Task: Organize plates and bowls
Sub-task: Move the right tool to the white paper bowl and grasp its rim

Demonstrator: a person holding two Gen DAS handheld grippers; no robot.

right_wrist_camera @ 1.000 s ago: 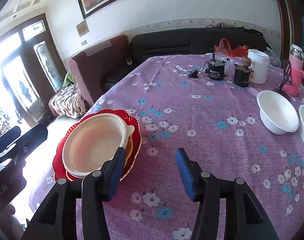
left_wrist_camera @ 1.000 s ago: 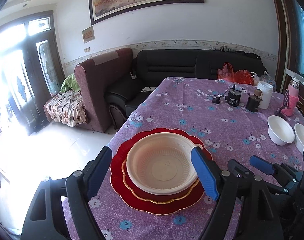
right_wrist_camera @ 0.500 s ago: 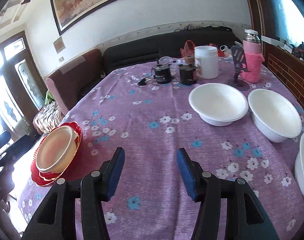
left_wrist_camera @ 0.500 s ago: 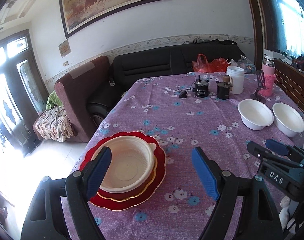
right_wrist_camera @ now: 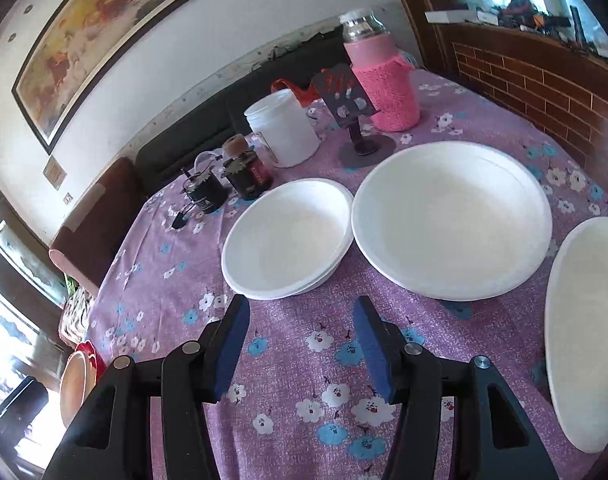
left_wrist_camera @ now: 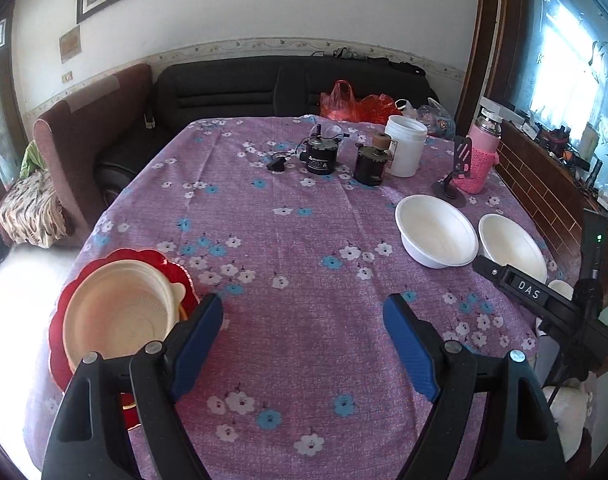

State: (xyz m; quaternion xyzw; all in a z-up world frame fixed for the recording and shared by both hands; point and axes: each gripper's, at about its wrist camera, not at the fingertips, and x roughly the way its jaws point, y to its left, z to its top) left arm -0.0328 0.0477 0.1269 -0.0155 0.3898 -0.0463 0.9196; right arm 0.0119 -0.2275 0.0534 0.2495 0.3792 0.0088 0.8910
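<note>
At the desk's left edge sits your stack: a cream bowl [left_wrist_camera: 118, 314] nested on a red plate [left_wrist_camera: 122, 264], right beside the left claw [left_wrist_camera: 303, 344], which hangs wide with nothing but cloth between its blue pads. Going right, three white bowls wait: the first white bowl [right_wrist_camera: 287, 238], a second white bowl [right_wrist_camera: 451, 220] touching its rim, and a third white bowl [right_wrist_camera: 588, 332] at the frame's right edge. Your right claw [right_wrist_camera: 300, 344] hovers just short of the first one, jaws about halfway apart and empty.

Watch that gap. These bowls look light and thin-walled, so a pinch on the near rim could flex it or tip the bowl, and since the two rims touch, lifting one may drag its neighbour. The red stack also sits near the desk edge; a nudge from the left claw might push it off.

The desk [left_wrist_camera: 304, 240] wears a purple flowered cloth that could bunch. Beyond it are a sofa, a painting and bright windows.
</note>
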